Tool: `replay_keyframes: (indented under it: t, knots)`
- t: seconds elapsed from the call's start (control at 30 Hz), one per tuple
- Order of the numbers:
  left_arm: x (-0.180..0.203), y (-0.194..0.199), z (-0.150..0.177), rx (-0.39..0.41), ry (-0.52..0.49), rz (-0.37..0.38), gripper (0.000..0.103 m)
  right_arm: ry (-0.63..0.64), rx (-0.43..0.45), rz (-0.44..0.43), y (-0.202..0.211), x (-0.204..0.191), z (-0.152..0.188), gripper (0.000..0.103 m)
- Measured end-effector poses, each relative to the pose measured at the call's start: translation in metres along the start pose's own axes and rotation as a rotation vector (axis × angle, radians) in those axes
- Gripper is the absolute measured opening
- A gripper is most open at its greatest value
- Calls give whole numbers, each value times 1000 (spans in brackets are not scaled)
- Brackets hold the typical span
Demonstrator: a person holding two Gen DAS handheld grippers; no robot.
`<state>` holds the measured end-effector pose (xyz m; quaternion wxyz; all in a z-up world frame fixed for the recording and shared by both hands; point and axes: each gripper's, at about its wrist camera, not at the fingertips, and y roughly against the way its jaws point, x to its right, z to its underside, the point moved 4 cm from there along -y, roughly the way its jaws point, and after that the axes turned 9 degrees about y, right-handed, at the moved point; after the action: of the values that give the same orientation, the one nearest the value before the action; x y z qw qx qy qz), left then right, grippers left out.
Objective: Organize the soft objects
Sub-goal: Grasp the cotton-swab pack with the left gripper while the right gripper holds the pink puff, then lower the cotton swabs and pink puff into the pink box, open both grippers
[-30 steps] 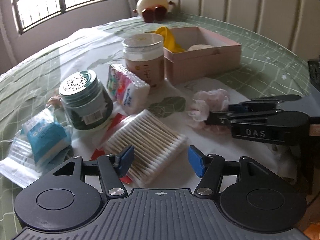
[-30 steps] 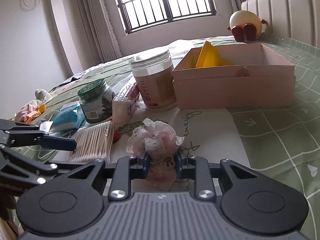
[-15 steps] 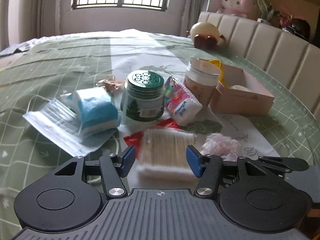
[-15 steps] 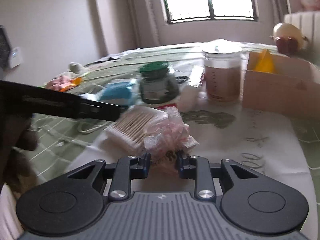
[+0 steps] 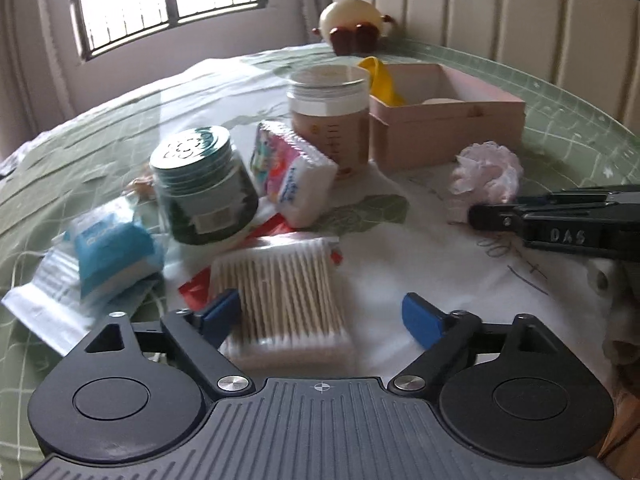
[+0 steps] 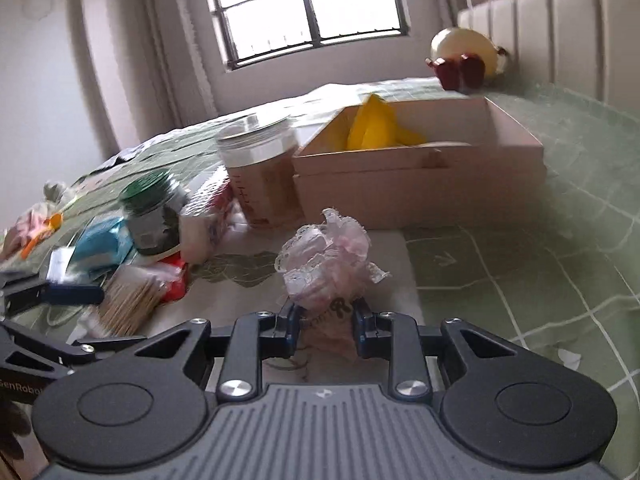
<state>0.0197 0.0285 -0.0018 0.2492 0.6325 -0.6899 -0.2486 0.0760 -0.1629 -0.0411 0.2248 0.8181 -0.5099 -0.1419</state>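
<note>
Green checked cloth covers a round table [image 5: 580,136] under a barred window. Nearest, the left gripper [image 5: 320,314] hangs spread wide and empty over a pack of cotton swabs [image 5: 284,300] near the front edge, probably lined up to take it. The right gripper [image 6: 326,326] is pinched tight on a lacy pink pouch [image 6: 328,264], lifted clear, likely bound for the pink box [image 6: 420,184] toward the far edge, where something yellow already sits. Jars and tissue packs crowd the middle.
</note>
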Motion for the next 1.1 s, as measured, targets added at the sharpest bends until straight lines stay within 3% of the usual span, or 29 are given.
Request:
replay_keyframes:
  t: [0.07, 0.17, 0.3, 0.47, 0.57, 0.6, 0.67, 0.83, 0.9, 0.93, 0.97, 1.1]
  knots:
    - [-2, 5, -2, 33, 25, -3, 90, 24, 6, 3, 0, -5, 0, 26]
    - [-17, 8, -6, 80, 84, -70, 87, 33, 10, -2, 3, -5, 0, 26]
    - [-32, -4, -7, 35, 151, -77, 87, 40, 10, -8, 7, -3, 2, 28]
    - [-36, -15, -8, 34, 188, -40, 87, 73, 62, 14, 26, -6, -3, 69]
    - [-36, -20, -7, 19, 191, -2, 83, 157, 75, 79, 38, -10, -5, 72]
    - [-36, -20, -7, 25, 191, 18, 77, 184, 74, 103, 39, -10, -5, 72]
    - [-35, -16, -6, 35, 205, 56, 76, 202, 61, 132, 38, -8, -8, 72]
    - [-35, 5, 2, 52, 192, 82, 75, 250, 34, 111, 21, -9, -21, 72]
    - [-33, 17, 5, 62, 173, 86, 75, 277, -3, 73, 13, -13, -25, 54]
    - [-32, 21, 5, 65, 164, 92, 75, 287, -36, 56, 11, -14, -27, 27]
    - [-30, 27, 6, 68, 154, 101, 75, 292, -51, 50, 12, -16, -28, 23]
    - [-16, 44, 4, 54, 124, 206, 75, 282, -22, 35, 43, -13, -39, 20]
